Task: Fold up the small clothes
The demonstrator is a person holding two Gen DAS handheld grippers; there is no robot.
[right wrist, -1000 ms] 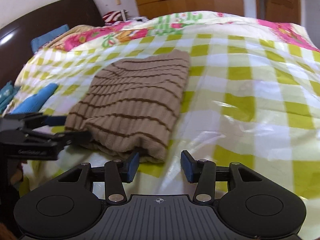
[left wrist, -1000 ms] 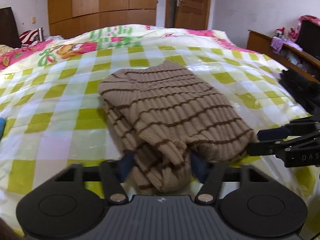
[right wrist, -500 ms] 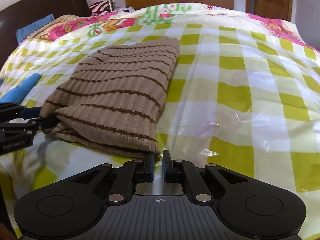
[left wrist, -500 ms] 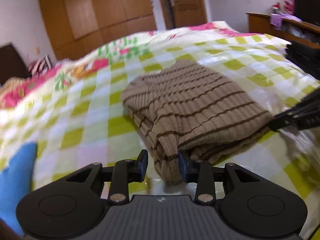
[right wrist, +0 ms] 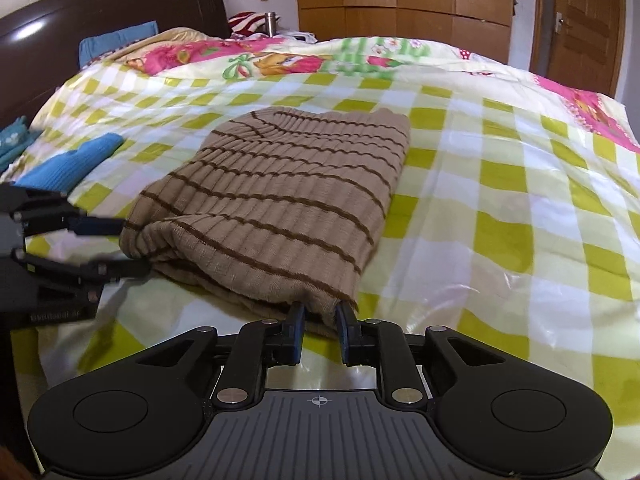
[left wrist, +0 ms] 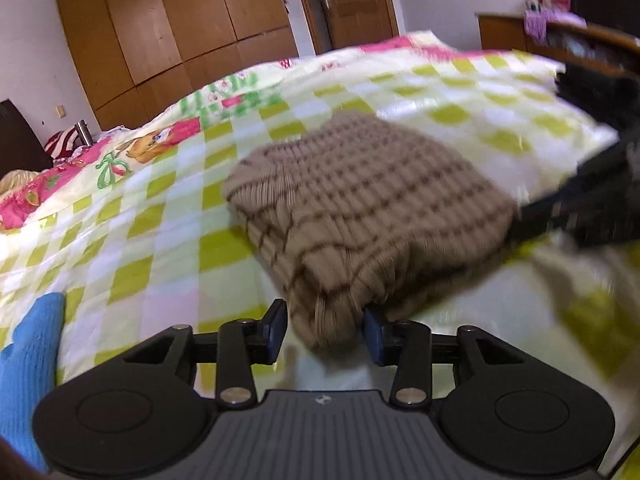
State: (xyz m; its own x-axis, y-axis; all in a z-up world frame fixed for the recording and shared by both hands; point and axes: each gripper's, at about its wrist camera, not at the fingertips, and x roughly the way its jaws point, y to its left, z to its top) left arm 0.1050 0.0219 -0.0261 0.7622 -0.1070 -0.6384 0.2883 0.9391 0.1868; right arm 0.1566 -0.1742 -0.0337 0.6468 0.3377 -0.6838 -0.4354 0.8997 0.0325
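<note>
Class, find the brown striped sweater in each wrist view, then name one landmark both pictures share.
Left wrist view: brown striped sweater lies centre, slightly right, blurred.
Right wrist view: sweater lies centre-left on the bed.
Shared landmark: blue cloth, at the left in both.

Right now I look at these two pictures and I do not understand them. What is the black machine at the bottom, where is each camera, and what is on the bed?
There is no robot here. A person holds one hand-held two-finger gripper in each hand, and a wide-angle camera on each looks forward along its fingers. One picture comes from the left gripper, the other from the right gripper; the black shape at the bottom is the tool itself. On the green-checked bedcover lies a folded brown striped sweater. Each gripper has a near corner of it between its fingers. A blue knitted item lies to the left. The left picture is blurred by motion.
</note>
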